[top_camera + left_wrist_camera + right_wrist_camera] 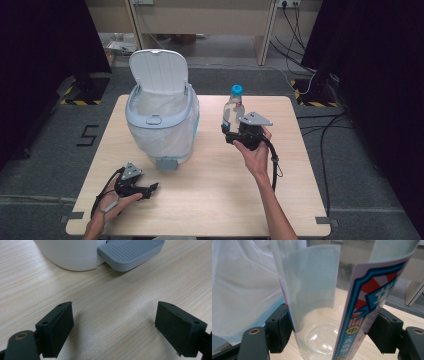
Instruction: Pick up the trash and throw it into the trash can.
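Wooden table point(200, 200) sits on grey floor, with a white pedal bin point(162, 125) at its left, lid up, bag inside. Right gripper point(235, 131) clamps a clear bottle point(233, 107) upright, off the table, just right of the bin. Left gripper point(150, 190) rests near the pedal point(131, 252), jaws wide, nothing between them.

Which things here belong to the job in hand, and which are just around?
In the job:
- plastic bottle, held in right gripper
- pedal bin, lid up, bag-lined

Just around:
- left gripper, open, resting on the table
- floor cables
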`<act>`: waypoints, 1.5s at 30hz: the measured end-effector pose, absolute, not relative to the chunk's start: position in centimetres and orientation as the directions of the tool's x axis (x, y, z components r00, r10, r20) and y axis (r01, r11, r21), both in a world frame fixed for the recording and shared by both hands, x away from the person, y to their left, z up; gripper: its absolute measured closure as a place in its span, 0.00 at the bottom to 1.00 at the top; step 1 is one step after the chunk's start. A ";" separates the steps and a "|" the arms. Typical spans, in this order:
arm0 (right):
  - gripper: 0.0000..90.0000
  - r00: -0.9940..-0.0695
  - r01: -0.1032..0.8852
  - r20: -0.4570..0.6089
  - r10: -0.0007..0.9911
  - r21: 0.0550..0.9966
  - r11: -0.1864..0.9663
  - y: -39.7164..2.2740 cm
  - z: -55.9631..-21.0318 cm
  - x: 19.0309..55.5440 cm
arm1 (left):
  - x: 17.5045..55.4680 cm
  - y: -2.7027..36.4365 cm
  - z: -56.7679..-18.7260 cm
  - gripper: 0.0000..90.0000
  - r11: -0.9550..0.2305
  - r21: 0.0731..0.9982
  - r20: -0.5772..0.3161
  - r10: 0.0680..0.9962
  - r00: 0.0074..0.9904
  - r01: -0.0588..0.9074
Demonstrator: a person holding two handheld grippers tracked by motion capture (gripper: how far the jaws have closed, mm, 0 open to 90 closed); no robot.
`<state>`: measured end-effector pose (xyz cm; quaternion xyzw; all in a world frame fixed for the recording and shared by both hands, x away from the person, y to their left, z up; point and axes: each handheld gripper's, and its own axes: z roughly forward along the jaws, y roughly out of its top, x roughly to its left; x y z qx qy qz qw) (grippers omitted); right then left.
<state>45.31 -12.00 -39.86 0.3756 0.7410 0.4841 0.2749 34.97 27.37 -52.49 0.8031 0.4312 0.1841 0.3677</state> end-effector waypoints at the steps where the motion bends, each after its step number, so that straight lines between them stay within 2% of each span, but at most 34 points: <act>1: 0.31 -0.568 0.286 -0.048 0.822 0.925 0.252 -11.9 -39.6 45.3 | 35.0 27.4 -52.5 0.16 -0.358 0.749 -0.021 0.828 0.561 0.557; 13: 0.31 -0.599 0.260 -0.039 0.800 0.935 0.241 -11.1 -37.0 44.8 | 35.0 27.4 -52.5 0.16 -0.358 0.749 -0.021 0.828 0.560 0.557; 31: 0.31 -0.658 0.214 -0.057 0.751 0.942 0.259 -8.5 -31.2 44.0 | 35.0 27.4 -52.5 0.16 -0.358 0.749 -0.020 0.829 0.560 0.558; 45: 0.31 -0.678 0.195 -0.056 0.733 0.948 0.253 -6.7 -28.9 44.1 | 35.0 27.4 -52.5 0.16 -0.358 0.749 -0.021 0.828 0.560 0.558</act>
